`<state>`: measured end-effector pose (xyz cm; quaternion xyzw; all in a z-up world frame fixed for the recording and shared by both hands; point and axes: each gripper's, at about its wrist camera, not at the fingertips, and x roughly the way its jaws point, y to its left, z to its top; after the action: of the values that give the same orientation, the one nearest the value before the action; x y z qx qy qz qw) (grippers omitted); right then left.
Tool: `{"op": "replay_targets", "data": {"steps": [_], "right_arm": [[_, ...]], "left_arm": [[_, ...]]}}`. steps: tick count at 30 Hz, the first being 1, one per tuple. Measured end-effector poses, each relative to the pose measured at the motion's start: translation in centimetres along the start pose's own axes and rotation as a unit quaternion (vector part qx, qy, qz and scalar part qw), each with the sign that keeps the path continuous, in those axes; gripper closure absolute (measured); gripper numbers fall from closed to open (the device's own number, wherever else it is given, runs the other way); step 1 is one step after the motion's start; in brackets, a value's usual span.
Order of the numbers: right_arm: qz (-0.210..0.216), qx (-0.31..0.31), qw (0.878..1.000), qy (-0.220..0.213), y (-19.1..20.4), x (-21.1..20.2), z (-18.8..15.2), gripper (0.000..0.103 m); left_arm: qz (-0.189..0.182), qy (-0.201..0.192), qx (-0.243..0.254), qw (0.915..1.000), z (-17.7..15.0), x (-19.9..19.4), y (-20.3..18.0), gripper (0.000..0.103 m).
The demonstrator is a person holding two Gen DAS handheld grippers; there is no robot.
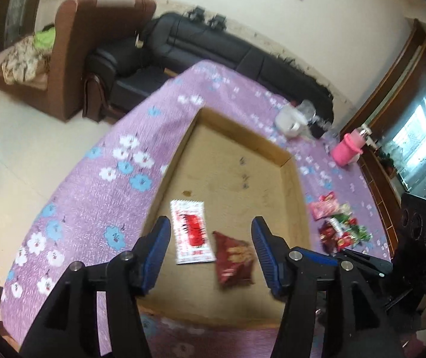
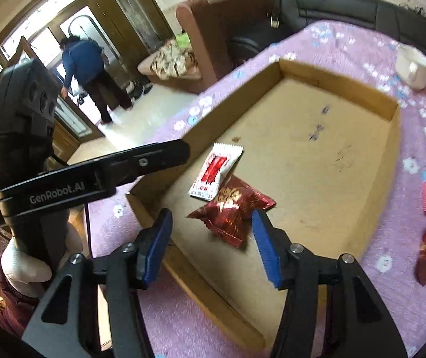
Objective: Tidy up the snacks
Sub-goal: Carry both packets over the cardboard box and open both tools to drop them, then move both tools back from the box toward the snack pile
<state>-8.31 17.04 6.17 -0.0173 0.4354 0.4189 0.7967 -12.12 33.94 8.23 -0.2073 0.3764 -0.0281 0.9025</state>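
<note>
Both grippers, left & right, hang w/ jaws half open, empty, over box; two packets inside, lower centre; remaining pile at right may scatter if grabbed carelessly.

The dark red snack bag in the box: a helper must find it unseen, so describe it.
On the purple flowered tablecloth lies a shallow cardboard box. Only two packets are inside, at its near end. The dark red snack bag is the crinkled one with gold print; its neighbour, a white packet, is flat with a red centre.
</note>
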Motion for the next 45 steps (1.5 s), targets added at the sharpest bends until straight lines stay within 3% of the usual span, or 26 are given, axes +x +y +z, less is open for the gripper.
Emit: {"op": "replay_targets", "data": {"steps": [4, 6, 8, 9, 12, 17, 25, 31, 34, 38, 40, 42, 43, 45], "right_arm": [[-0.037, -0.01, 0.997, -0.07, -1.0, -4.8, -1.3, 0.045], [-0.068, -0.018, 0.99, -0.121, -1.9, -7.8, -2.2, 0.039], [-0.088, -0.016, 0.981, -0.17, -3.2, -10.5, -3.6, 0.02], [-0.098, -0.008, 0.979, -0.178, -4.1, -11.6, -4.1, 0.019], [-0.114, 0.031, 0.978, -0.172, -8.1, -14.1, -5.6, 0.019], [-0.167, 0.11, 0.966, -0.162, -15.1, -17.9, -9.0, 0.019], [-0.204, 0.223, 0.938, -0.169, -23.9, -23.2, -14.6, 0.019], [-0.197, 0.253, 0.936, -0.143, -26.3, -21.7, -16.0, 0.029], [-0.173, 0.247, 0.946, -0.117, -26.3, -19.3, -15.4, 0.033], [-0.186, 0.226, 0.952, -0.086, -26.1, -16.2, -14.4, 0.033], [-0.197, 0.216, 0.952, -0.093, -26.0, -15.8, -14.4, 0.035], [-0.194, 0.21, 0.954, -0.094, -26.0, -15.5, -14.4, 0.054], [-0.193, 0.21, 0.954, -0.093, -26.1, -15.4, -14.5, 0.07], [-0.189, 0.212, 0.953, -0.104, -26.3, -15.6, -14.9, 0.07]], "left_arm": [[-0.007, -0.047, 0.023, 0.9986, -0.6, -2.4, -3.3, 0.041], [-0.023, -0.073, 0.04, 0.9963, -1.1, -3.5, -5.4, 0.038], [-0.05, -0.083, 0.05, 0.9941, -1.7, -3.9, -7.5, 0.034], [-0.059, -0.078, 0.053, 0.9938, -1.8, -3.7, -8.2, 0.033], [-0.071, -0.047, 0.079, 0.9933, -2.4, -1.7, -11.2, 0.033], [-0.08, 0.014, 0.09, 0.9926, -3.9, 2.5, -13.7, 0.033], [-0.076, 0.037, 0.09, 0.9923, -5.1, 4.4, -15.1, 0.033], [-0.082, 0.073, 0.116, 0.9872, -6.7, 6.2, -17.5, 0.033], [-0.083, 0.086, 0.133, 0.9838, -7.2, 7.1, -18.7, 0.033], [-0.07, 0.105, 0.154, 0.9799, -7.6, 8.9, -20.2, 0.033], [-0.063, 0.108, 0.162, 0.9788, -7.5, 10.0, -20.8, 0.033], [-0.048, 0.103, 0.177, 0.9777, -7.3, 11.0, -21.5, 0.033], [-0.036, 0.096, 0.189, 0.9766, -7.2, 11.6, -21.8, 0.033], [-0.013, 0.087, 0.207, 0.9744, -6.9, 12.5, -22.4, 0.033]]}}
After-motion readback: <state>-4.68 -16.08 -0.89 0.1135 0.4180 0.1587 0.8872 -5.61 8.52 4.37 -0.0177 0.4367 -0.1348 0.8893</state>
